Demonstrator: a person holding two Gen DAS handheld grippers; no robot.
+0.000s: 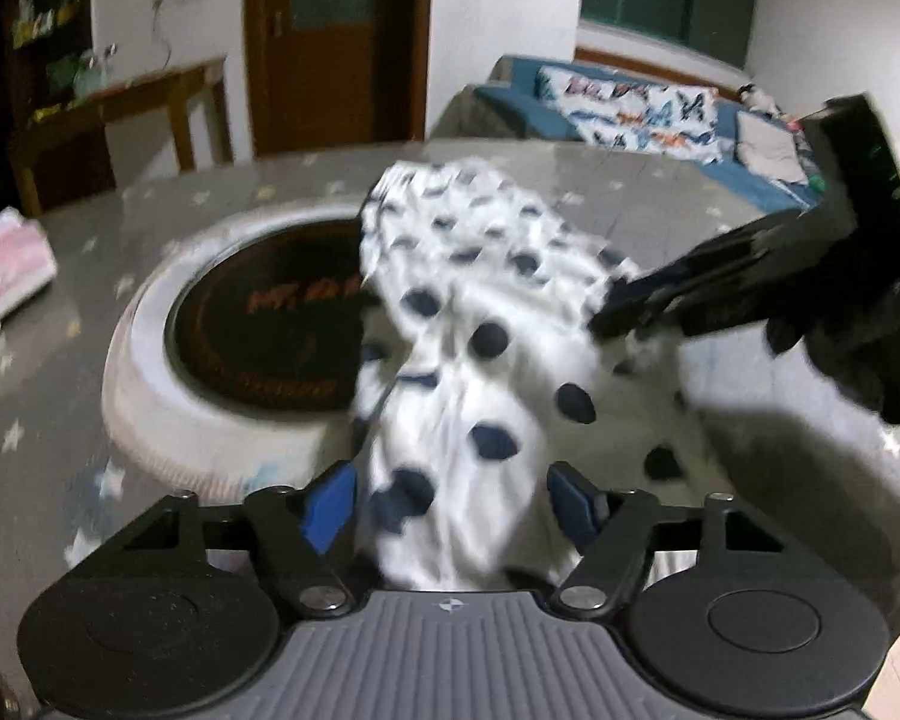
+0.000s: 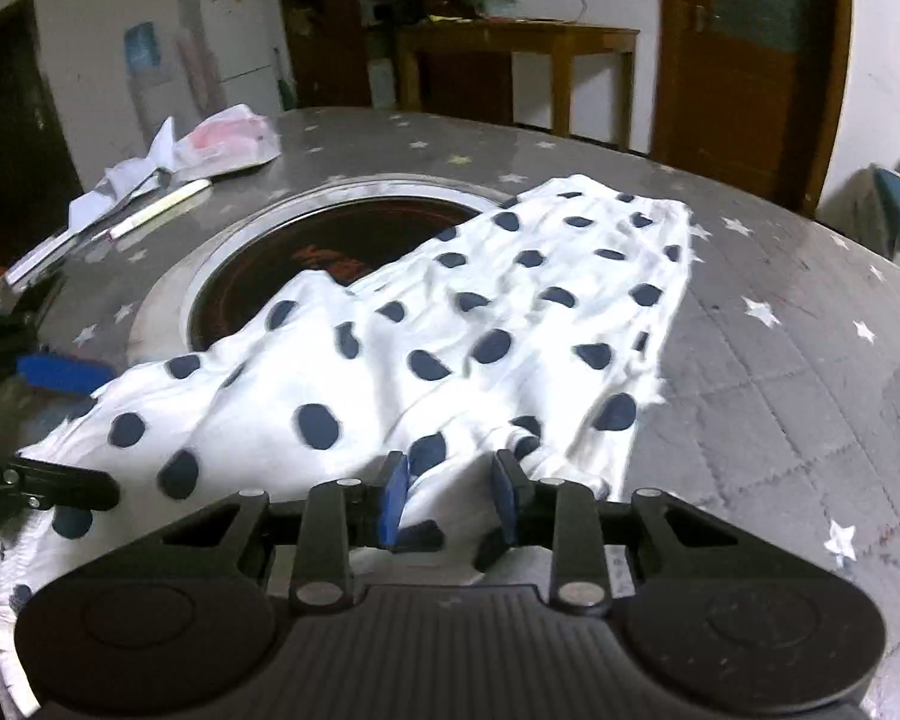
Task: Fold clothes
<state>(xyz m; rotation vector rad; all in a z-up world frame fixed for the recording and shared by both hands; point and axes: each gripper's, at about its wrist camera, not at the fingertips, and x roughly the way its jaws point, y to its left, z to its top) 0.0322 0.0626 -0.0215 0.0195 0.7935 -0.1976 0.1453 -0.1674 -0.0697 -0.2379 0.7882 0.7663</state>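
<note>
A white garment with dark blue dots (image 2: 450,312) lies spread over a grey star-patterned table (image 2: 750,360) and partly covers a round black plate with a white rim (image 2: 306,240). My right gripper (image 2: 449,498) is shut on a bunched fold at the garment's near edge. In the left wrist view that gripper (image 1: 606,312) pinches the garment (image 1: 486,276) from the right. My left gripper (image 1: 453,504) stands wide, its blue pads (image 1: 330,504) on either side of a hanging bunch of the cloth. The picture there is blurred. My left gripper (image 2: 84,432) also shows at the cloth's left edge.
A plastic bag and papers (image 2: 222,144) and a pen (image 2: 162,207) lie at the table's far left. The round plate's white rim (image 1: 150,360) is raised above the tabletop. A wooden desk (image 2: 510,42) and a sofa with a butterfly cushion (image 1: 630,108) stand beyond the table.
</note>
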